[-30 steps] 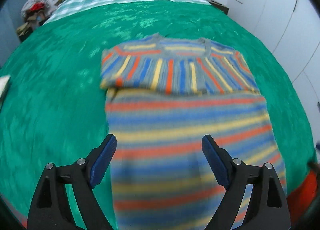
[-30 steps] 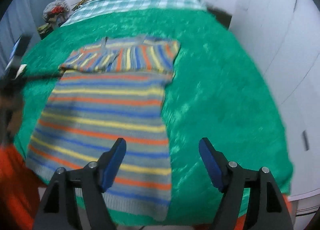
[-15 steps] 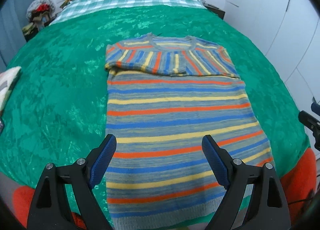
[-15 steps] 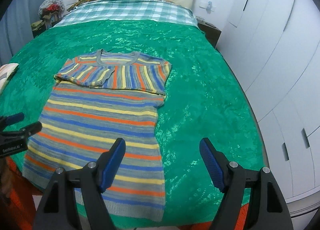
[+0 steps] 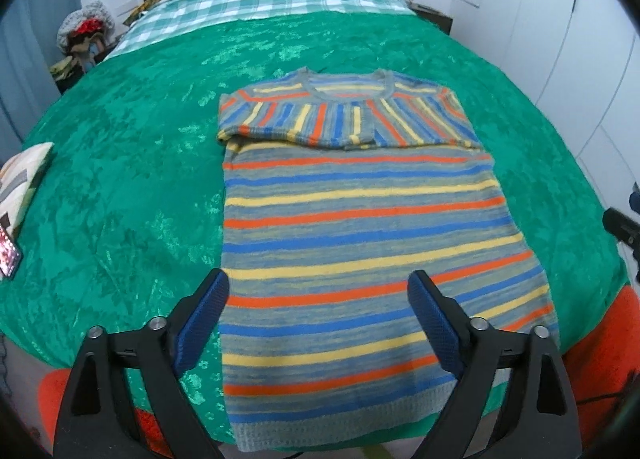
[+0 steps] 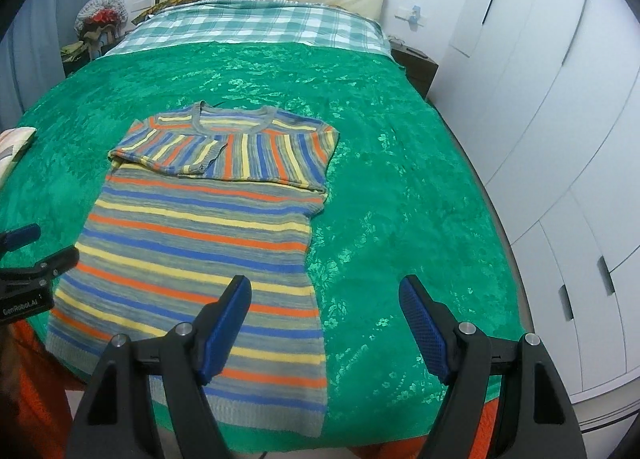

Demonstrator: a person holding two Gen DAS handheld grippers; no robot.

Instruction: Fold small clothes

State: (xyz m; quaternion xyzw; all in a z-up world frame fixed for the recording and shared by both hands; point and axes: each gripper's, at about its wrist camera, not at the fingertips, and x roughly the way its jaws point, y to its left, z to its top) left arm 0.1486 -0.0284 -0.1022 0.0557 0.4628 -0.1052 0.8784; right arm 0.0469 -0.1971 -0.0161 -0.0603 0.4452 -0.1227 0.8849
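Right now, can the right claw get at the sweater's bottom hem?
Probably yes. The right claw is open above the striped sweater's near right corner, and nothing lies between it and the hem.

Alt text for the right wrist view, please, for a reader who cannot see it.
A grey knitted sweater with orange, yellow and blue stripes lies flat on a green velvety bedspread, sleeves folded across its chest. The right tongs hang open above its near hem corner; the left tongs show at the left edge.

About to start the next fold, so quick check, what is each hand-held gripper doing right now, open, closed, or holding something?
Left hand-held gripper: open, holding nothing, above the striped sweater.
Right hand-held gripper: open, holding nothing.
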